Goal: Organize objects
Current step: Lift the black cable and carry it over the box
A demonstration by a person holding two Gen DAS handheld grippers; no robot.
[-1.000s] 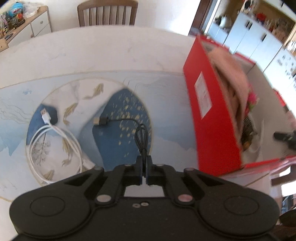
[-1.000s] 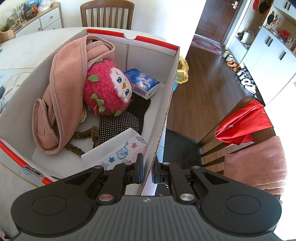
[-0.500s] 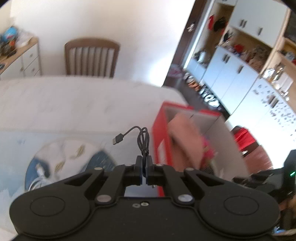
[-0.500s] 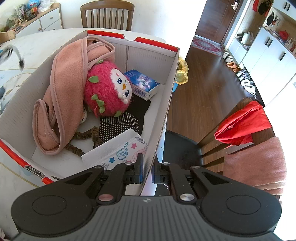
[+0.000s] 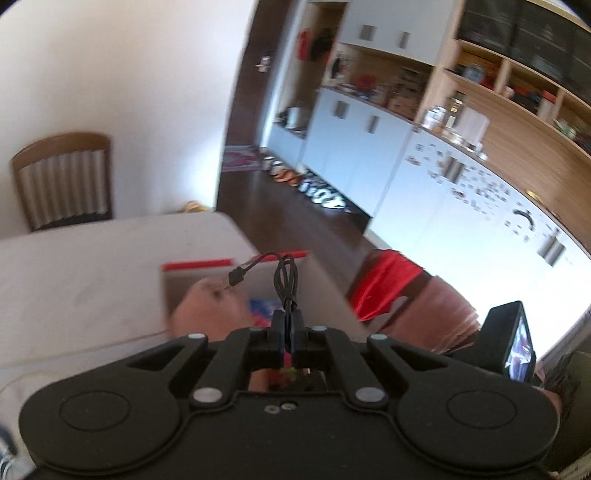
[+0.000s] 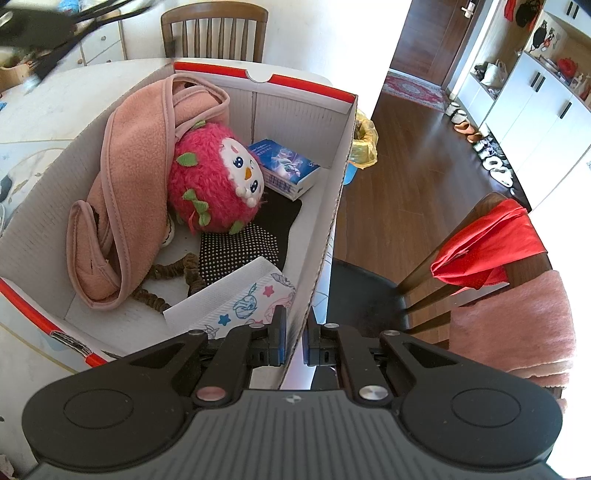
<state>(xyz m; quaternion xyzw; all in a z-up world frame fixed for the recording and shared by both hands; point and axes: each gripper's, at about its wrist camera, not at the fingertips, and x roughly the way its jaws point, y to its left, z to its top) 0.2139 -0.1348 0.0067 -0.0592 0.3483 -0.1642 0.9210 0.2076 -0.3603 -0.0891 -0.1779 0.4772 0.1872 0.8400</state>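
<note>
My left gripper (image 5: 287, 325) is shut on a black USB cable (image 5: 286, 280), whose loop and plug stick up past the fingertips. It hangs above the red-rimmed cardboard box (image 5: 199, 265), over a pink cloth (image 5: 210, 306). In the right wrist view the left gripper and its cable (image 6: 37, 22) show as a dark blur at the top left. My right gripper (image 6: 293, 343) is shut on the box's right wall (image 6: 332, 206). Inside lie the pink fleece cloth (image 6: 122, 184), a pink plush toy (image 6: 218, 181), a blue packet (image 6: 284, 170) and a star-printed tissue pack (image 6: 240, 302).
The box stands at the right end of a white table (image 6: 92, 81). A wooden chair (image 6: 214, 29) is behind it. To the right a chair carries a red cloth (image 6: 487, 243) and a pink towel (image 6: 517, 325). A yellow bag (image 6: 364, 144) sits on the floor beyond the box.
My left gripper has lifted the black cable off the blue mat and carried it right, over the box. The right gripper has kept its hold on the box wall.
</note>
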